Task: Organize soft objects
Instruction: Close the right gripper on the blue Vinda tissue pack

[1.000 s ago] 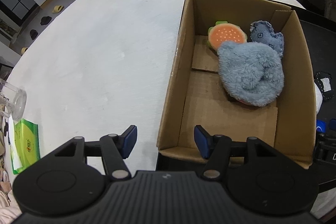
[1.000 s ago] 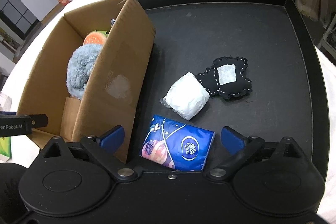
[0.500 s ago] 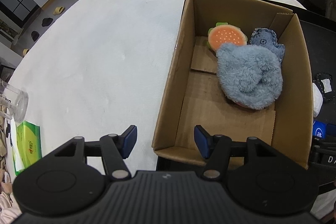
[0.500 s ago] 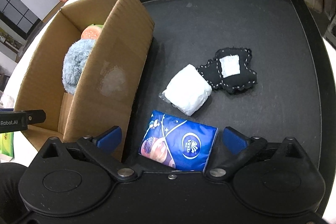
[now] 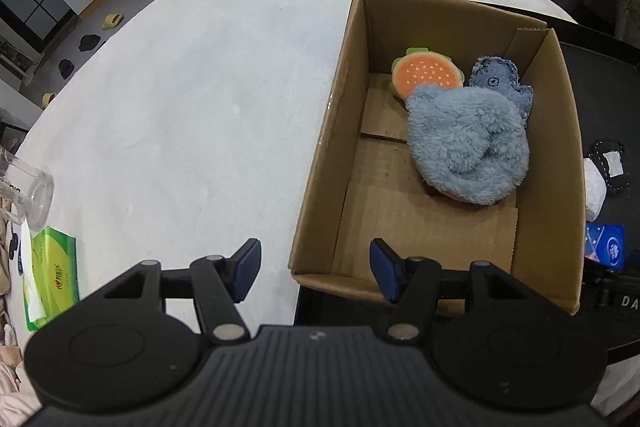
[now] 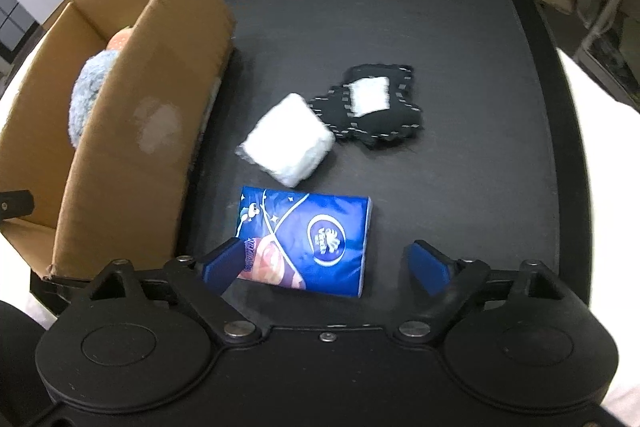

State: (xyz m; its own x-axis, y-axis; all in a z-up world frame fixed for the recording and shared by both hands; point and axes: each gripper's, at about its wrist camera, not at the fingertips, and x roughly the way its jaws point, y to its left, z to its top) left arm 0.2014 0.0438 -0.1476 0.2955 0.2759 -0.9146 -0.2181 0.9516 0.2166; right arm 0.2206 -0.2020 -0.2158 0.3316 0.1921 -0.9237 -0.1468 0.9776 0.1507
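Your right gripper [image 6: 326,265] hung spread over the blue tissue pack [image 6: 306,239] at its 12 o'clock; you needed its long edges squared. Left gripper [image 5: 314,269], also spread, idled before the cardboard box [image 5: 320,163]

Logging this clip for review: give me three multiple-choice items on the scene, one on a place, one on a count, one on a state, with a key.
1. Where does the blue tissue pack lie?
A. in the cardboard box
B. on the black tray
C. on the white table

2. How many soft items lie in the cardboard box?
A. three
B. one
C. five

3. How is the right gripper?
A. shut on the pack
B. shut on nothing
C. open

Key: 1 B, it rests on the black tray beside the box. 2 A, burger plush, denim plush and fluffy blue plush. 3 C, its fingers stand wide apart around the pack.
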